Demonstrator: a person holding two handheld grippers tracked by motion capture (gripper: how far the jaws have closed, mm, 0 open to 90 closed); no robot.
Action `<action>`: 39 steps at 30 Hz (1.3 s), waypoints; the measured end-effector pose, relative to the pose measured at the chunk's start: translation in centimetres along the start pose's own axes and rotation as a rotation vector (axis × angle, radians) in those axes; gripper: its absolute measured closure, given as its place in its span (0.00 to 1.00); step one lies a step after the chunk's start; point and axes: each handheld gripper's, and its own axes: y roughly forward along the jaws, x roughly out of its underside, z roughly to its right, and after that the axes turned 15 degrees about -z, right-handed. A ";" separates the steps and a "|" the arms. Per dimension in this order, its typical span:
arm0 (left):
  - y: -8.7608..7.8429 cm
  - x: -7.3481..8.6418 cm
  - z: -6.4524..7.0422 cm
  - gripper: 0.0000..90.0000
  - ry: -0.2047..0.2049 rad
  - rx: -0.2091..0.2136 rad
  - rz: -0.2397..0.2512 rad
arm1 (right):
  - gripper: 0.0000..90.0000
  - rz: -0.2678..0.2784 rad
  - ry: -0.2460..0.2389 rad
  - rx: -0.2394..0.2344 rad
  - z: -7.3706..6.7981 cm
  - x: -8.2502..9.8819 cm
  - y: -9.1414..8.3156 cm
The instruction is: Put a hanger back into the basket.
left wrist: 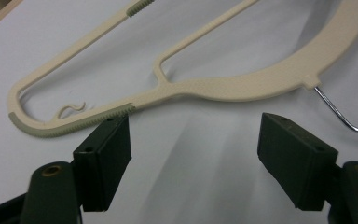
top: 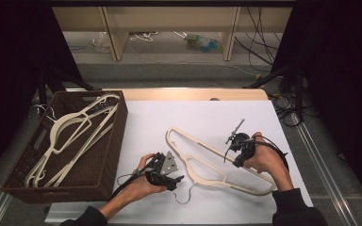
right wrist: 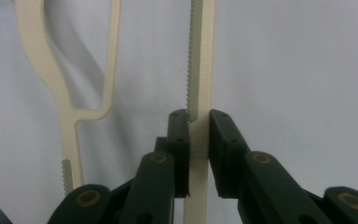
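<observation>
My left gripper point(top: 166, 170): black body, grey 3-cornered plate on top, thin cable trailing behind fingers. My right gripper point(top: 239, 143): black, cable looping behind fingers. Left gripper fingers point(left wrist: 103, 161): 2 flat black blocks, small screw holes, brass-coloured pivot pins below. Dark sleeves point(top: 293, 207) on both forearms.
</observation>
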 end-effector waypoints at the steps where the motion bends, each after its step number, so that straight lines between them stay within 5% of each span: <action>1: 0.1 -0.1 0.1 0.29 0.009 0.003 -0.006 | 0.88 -0.004 0.000 0.002 0.0 0.0 0.0; 6: 0.9 -0.6 0.6 0.29 0.047 -0.013 -0.023 | 0.88 -0.019 -0.012 -0.008 0.2 -0.4 -0.1; 7: 1.1 -0.7 0.8 0.29 0.062 0.010 -0.018 | 0.88 -0.008 -0.021 -0.007 0.3 -0.4 -0.1; 8: 1.1 -0.8 0.7 0.29 0.092 -0.010 -0.036 | 0.88 -0.016 -0.017 -0.013 0.3 -0.4 -0.2; 9: 1.3 -0.9 1.0 0.29 0.058 -0.026 -0.013 | 0.88 -0.017 -0.025 -0.015 0.4 -0.4 -0.3; 15: 1.4 -1.4 1.0 0.29 0.066 -0.044 -0.018 | 0.88 -0.019 -0.030 -0.015 0.6 -0.4 -0.8; 16: 1.3 -1.4 0.8 0.29 0.105 -0.052 -0.040 | 0.88 -0.016 -0.024 -0.014 0.6 -0.4 -0.8; 20: 1.5 -1.7 1.3 0.29 0.073 -0.073 -0.025 | 0.88 -0.014 -0.030 -0.022 0.8 -0.5 -0.8; 33: 1.5 -2.2 1.8 0.32 0.114 -0.065 -0.031 | 0.88 -0.040 -0.073 -0.045 1.9 -1.1 -2.3; 39: 1.9 -2.7 2.3 0.26 0.103 -0.125 -0.031 | 0.88 -0.045 -0.063 -0.041 1.8 -1.4 -2.7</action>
